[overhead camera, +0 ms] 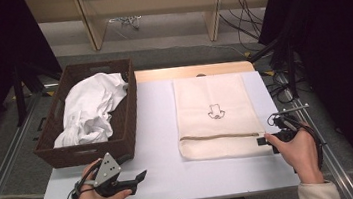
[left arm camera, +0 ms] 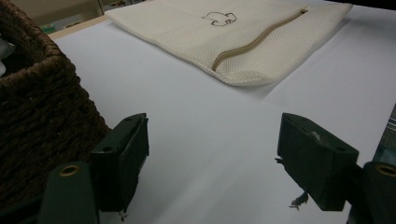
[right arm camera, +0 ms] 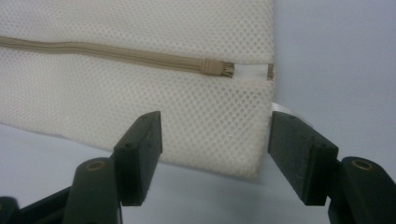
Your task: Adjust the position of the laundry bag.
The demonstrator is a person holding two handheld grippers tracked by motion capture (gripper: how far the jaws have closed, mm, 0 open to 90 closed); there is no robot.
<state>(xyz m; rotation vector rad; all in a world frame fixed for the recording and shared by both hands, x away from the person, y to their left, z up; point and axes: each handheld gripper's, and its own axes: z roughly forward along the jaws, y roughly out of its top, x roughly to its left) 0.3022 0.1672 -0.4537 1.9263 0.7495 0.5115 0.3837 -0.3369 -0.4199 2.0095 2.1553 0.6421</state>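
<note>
While the white table spreads across the middle of the high view, a dark woven basket stands on its left part with crumpled white cloth heaped inside. To the right of the basket, well apart from it, a cream mesh laundry bag lies flat on the table, a small dark drawing at its centre and a tan zipper running across near its front edge. The right gripper sits at the bag's front right corner; in the right gripper view its jaws stand wide apart on either side of that corner of the mesh, the pads not pressing on it, and the zipper's slider rests near the bag's edge just beyond them. The left gripper hovers over bare table just in front of the basket, its jaws spread wide with nothing between them.
</note>
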